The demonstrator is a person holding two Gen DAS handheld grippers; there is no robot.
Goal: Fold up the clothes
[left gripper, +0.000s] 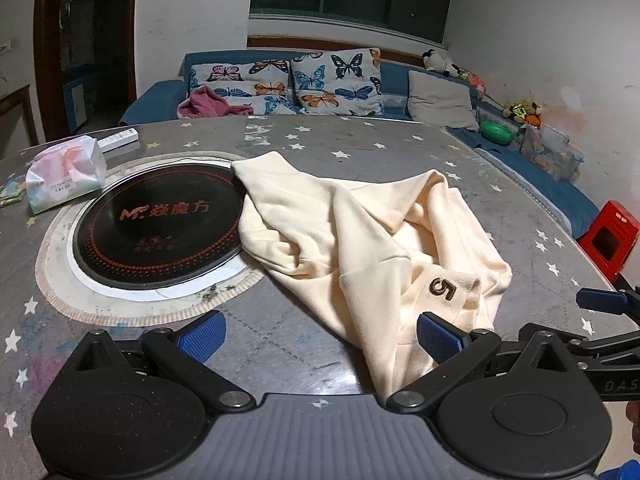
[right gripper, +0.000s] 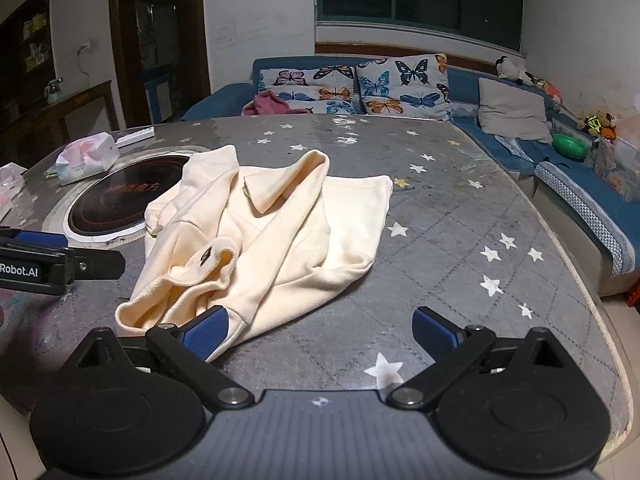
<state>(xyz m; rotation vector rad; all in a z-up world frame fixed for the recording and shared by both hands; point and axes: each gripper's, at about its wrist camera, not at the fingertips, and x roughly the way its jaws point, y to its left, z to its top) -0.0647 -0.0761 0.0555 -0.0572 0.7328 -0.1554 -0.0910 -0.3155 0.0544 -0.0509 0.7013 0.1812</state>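
Note:
A cream garment (left gripper: pixel 360 236) with a dark "5" patch (left gripper: pixel 443 289) lies crumpled on the grey star-print table (left gripper: pixel 360 140). In the right wrist view the same garment (right gripper: pixel 272 232) spreads left of centre. My left gripper (left gripper: pixel 320 336) is open just before the garment's near edge, its right pad (left gripper: pixel 436 338) against the cloth. My right gripper (right gripper: pixel 320 330) is open too, its left pad (right gripper: pixel 208 332) at the garment's near hem. Each gripper shows at the edge of the other's view: the right gripper (left gripper: pixel 608 302), the left gripper (right gripper: pixel 48 260). Neither holds anything.
A round black induction cooktop (left gripper: pixel 160 224) is set into the table, partly under the garment. A tissue pack (left gripper: pixel 64 174) and a white remote (left gripper: pixel 118 138) lie at far left. A blue sofa (left gripper: pixel 400 76) with butterfly cushions stands behind, a red stool (left gripper: pixel 608 236) to the right.

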